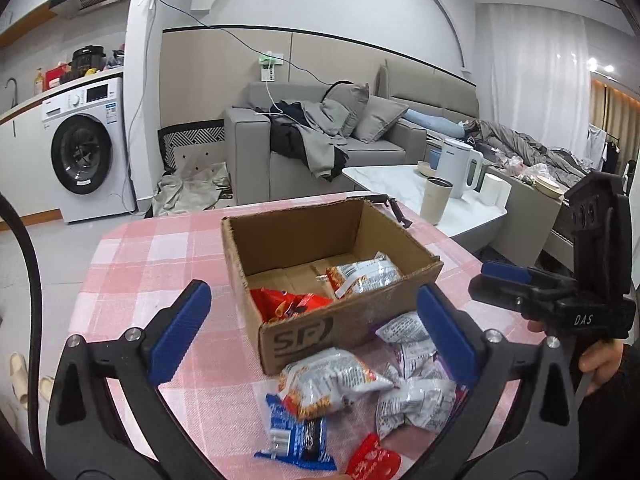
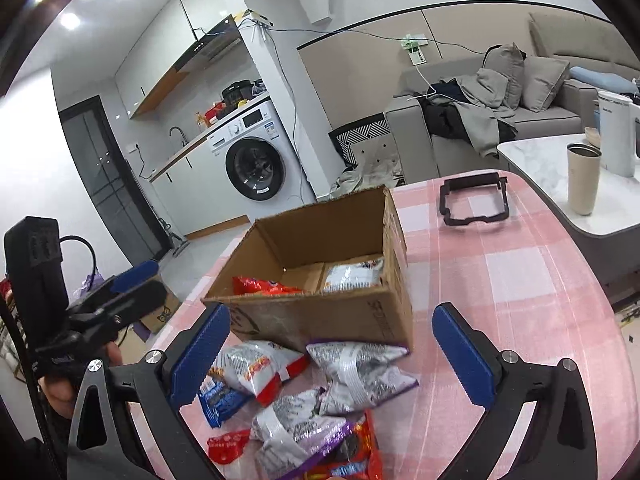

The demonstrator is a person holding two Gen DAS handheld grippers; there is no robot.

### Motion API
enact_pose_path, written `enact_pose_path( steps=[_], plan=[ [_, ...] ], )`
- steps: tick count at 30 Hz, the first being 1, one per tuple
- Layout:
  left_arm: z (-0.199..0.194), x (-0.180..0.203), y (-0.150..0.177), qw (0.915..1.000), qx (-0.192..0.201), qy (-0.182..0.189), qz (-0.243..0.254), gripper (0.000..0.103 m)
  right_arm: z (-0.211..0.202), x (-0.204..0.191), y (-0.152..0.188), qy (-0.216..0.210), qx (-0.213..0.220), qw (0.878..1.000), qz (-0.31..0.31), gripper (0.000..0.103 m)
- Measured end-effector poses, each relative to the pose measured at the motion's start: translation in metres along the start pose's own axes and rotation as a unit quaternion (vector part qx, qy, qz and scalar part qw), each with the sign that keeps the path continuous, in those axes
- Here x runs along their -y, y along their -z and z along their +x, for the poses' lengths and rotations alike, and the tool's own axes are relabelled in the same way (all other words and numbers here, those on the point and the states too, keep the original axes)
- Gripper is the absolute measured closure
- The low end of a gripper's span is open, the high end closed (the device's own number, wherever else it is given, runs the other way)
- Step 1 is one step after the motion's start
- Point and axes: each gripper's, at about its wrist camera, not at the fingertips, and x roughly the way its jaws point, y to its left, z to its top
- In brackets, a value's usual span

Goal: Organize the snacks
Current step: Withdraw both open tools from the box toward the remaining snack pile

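Looking along the left gripper [image 1: 314,330] from its own camera, the jaws stand spread wide with nothing between the blue pads, hanging above the near corner of the cardboard box [image 1: 332,268] on the pink checked tablecloth [image 1: 160,264]. Two packets already lie inside the box: a red one [image 1: 288,304] toward the near side and a silver one [image 1: 362,274] against the right wall. Outside, just in front of the box, a loose heap waits: a silver-and-orange packet [image 1: 332,380], a blue wrapper [image 1: 296,440] and crumpled silver bags [image 1: 416,396].

From the right wrist camera, the right gripper [image 2: 340,354] is likewise wide open and empty, poised above the same heap, where a silver bag with purple edges [image 2: 360,372] lies touching the box's front wall. The other gripper shows at the left edge.

These packets look light, puffy and slick, with crinkly foil that will likely slide under pressure, and the contents may crush. The best hold seems to be across a bag's flat sealed edge or its narrow middle, squeezing gently, taking one from the top of the heap.
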Motion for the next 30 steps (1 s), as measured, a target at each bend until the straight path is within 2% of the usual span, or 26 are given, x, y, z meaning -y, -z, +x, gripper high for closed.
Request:
enact_pose_path(
  steps=[8, 14, 18, 30],
  plan=[
    [-0.025, -0.008, 0.034, 0.9996, -0.014, -0.022, -0.006, 0.001, -0.015, -0.002, 0.019, 0.015, -0.004, 1.000, -0.016, 0.000],
    [-0.028, -0.010, 0.053, 0.9991, -0.026, -0.028, -0.015, 0.001, -0.009, -0.015, 0.030, 0.000, -0.042, 0.998, -0.048, 0.000],
    [-0.021, -0.009, 0.061, 0.9987, -0.039, -0.029, -0.015, 0.001, -0.002, -0.026, 0.038, 0.001, -0.056, 0.996, -0.070, 0.000],
    [0.007, -0.022, 0.075, 0.9951, -0.077, -0.035, -0.051, 0.001, 0.004, -0.034, 0.044, -0.004, -0.067, 0.995, -0.073, 0.000]
  ],
)
